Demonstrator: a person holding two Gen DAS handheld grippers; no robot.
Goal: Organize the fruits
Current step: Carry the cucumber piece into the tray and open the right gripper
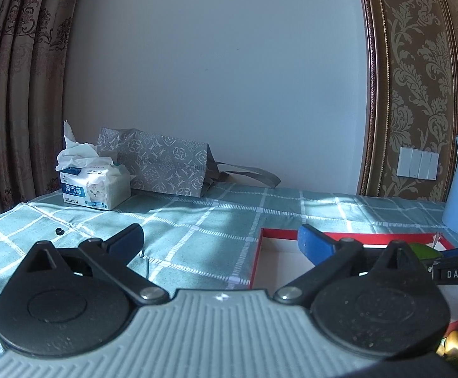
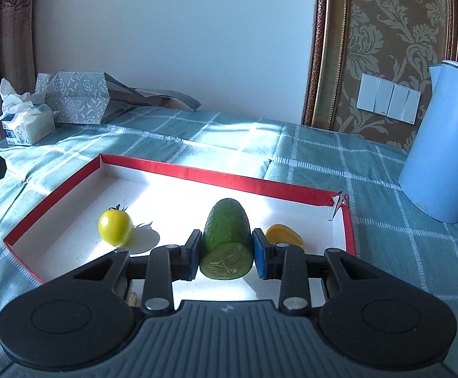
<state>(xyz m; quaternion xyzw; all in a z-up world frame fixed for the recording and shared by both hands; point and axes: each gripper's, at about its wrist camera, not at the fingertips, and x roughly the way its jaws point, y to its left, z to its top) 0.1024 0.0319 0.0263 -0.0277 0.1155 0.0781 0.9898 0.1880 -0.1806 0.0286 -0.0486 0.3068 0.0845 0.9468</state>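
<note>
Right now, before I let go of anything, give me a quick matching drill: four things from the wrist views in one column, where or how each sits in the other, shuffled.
Things:
1. cucumber
2. tomato
3. kettle
4. tissue pack

Places or states:
A. on the cloth, right of the box
B. clamped in the right gripper
C. far left corner, beside the patterned bag
D. lying loose in the box, left side

Pairs: 1-B, 2-D, 3-A, 4-C
</note>
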